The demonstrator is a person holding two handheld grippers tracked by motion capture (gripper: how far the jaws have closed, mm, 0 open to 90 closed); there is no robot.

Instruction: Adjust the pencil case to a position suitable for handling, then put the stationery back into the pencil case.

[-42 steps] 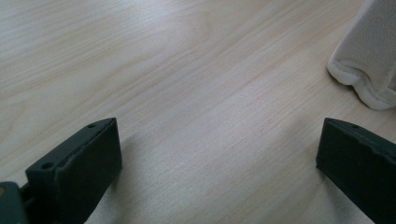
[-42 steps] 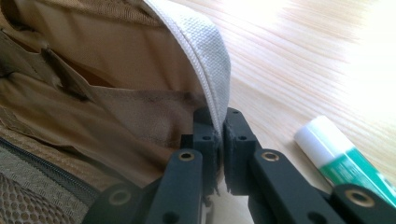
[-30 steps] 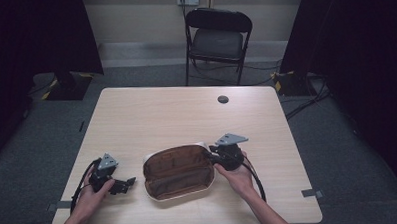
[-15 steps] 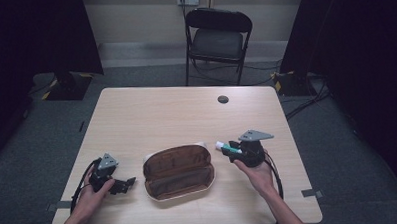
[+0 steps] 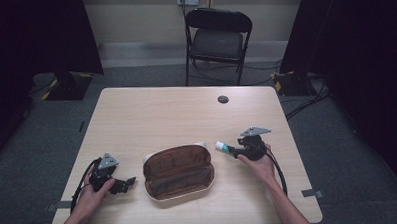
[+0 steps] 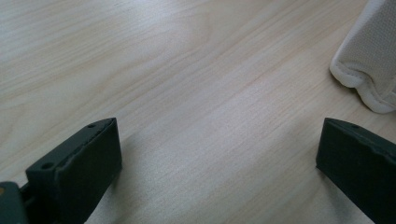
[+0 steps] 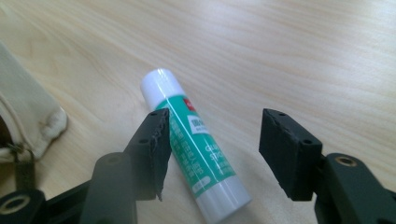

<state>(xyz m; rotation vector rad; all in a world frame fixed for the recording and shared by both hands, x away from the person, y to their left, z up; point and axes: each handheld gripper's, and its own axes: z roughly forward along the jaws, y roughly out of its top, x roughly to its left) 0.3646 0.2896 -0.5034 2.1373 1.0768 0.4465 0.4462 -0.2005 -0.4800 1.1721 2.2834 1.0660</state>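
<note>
High view: brown pencil case (image 5: 177,172) lying open at lower centre of the frame on the pale wooden desk (image 5: 151,118). Glue stick (image 5: 222,146) just right of the case, white cap toward it, at the tips of the right gripper (image 5: 231,150), held in a hand at lower right. Left gripper (image 5: 125,183) at lower left, resting on the desk, apart from the case. Small dark disc (image 5: 222,99) in the upper right part of the desk; black folding chair (image 5: 217,39) beyond, at top centre.

Left gripper view: jaws spread wide at the bottom corners, bare wood between, pale edge of the case (image 6: 371,65) at upper right.

Right gripper view: jaws half apart, just been opening, green-and-white glue stick (image 7: 194,144) lying on the desk between them, close against the left pad, clear of the right one. Cream fabric of the case (image 7: 25,121) at left edge.
</note>
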